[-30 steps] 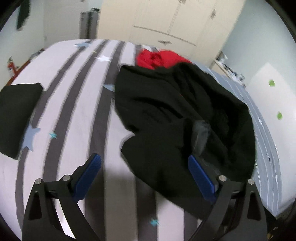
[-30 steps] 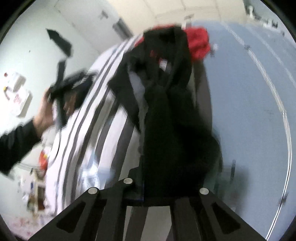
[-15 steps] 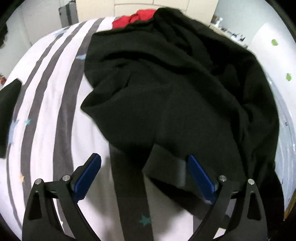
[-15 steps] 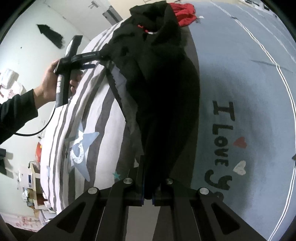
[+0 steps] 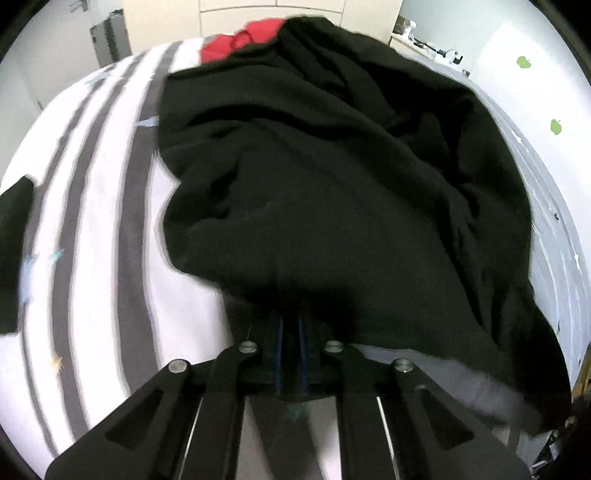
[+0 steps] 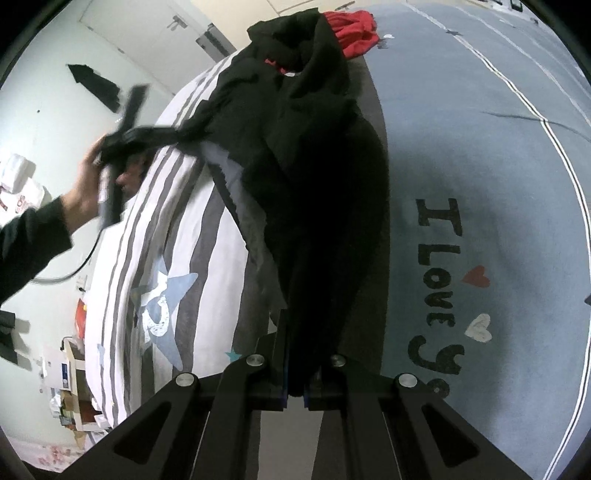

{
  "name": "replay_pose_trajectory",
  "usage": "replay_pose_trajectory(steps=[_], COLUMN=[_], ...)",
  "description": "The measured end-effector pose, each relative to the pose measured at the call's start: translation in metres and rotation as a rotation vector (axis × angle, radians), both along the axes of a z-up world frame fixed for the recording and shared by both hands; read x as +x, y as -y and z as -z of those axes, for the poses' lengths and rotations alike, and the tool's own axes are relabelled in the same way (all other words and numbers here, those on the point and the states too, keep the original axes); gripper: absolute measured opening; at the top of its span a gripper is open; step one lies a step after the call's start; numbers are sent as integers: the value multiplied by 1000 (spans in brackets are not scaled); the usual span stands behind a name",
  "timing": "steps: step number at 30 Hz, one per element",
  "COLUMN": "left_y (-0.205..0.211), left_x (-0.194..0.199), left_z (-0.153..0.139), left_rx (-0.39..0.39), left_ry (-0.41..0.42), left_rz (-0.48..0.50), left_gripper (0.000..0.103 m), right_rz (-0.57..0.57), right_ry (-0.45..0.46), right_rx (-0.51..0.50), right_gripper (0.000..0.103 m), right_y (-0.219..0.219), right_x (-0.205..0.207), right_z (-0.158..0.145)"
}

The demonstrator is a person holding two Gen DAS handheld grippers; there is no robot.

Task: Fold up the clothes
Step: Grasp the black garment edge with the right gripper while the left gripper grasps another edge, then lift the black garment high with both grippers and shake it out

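Observation:
A large black garment [image 5: 332, 184] lies crumpled on the bed. In the left wrist view my left gripper [image 5: 290, 354] has its jaws closing on the garment's near edge, blue pads pressed onto the cloth. The right wrist view shows my right gripper [image 6: 295, 376] shut on another part of the black garment [image 6: 314, 166], which stretches away from it. There the left gripper [image 6: 173, 133] is blurred, held by a hand [image 6: 81, 195], and pinches a corner pulled out to the left.
A red garment [image 5: 243, 37] lies behind the black one, also visible as red cloth [image 6: 354, 27]. The striped bed cover [image 5: 92, 240] has star prints; a blue-grey cover [image 6: 480, 166] carries lettering. A folded dark item [image 5: 11, 240] sits at the left edge. Wardrobe doors [image 5: 277, 11] stand beyond.
My left gripper came down to the garment's edge and went from wide open to shut on it. The right gripper stayed shut on the cloth and steadied over the bed.

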State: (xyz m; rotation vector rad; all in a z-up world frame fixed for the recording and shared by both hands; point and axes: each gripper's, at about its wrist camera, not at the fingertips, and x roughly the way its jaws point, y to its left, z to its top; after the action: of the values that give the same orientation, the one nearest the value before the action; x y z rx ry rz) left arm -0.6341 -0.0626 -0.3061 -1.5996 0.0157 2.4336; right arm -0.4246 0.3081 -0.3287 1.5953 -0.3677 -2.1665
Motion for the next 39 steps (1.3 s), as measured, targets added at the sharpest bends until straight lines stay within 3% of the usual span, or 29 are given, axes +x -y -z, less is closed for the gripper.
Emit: replay_pose_trajectory(steps=[7,11,18,25,28,30,32,34,36,39], left_y=[73,102,113,87,84,86,87,82,74,74], left_x=[144,227,359,440,440,426,405,376,343,306], left_z=[-33,-42,-19,2,-15,-46,-94,-157,-239,-351], left_rx=[-15,26,27,-38,15,52,102,155,211,282], left_ry=[110,198,367,466,440,369,266,129,-40,-279], left_rz=[-116,-193,-307,-267,-301,-321,-336,-329,-304,-269], left_gripper=[3,3,3,3,3,3,3,3,3,3], right_rz=[-35,-89,-199,-199,-180,-163,-144,-115,-79,-17], right_ry=[0,12,109,234,230,188,94,-24,-137,-347], right_rx=[4,12,40,59,53,34,12,-21,-65,-141], right_gripper=[4,4,4,4,4,3,3,3,2,2], right_y=[-6,-3,10,14,15,13,18,19,15,8], right_x=[18,38,104,173,183,179,165,147,136,116], right_z=[-13,-21,-27,-16,-27,-50,-97,-156,-216,-331])
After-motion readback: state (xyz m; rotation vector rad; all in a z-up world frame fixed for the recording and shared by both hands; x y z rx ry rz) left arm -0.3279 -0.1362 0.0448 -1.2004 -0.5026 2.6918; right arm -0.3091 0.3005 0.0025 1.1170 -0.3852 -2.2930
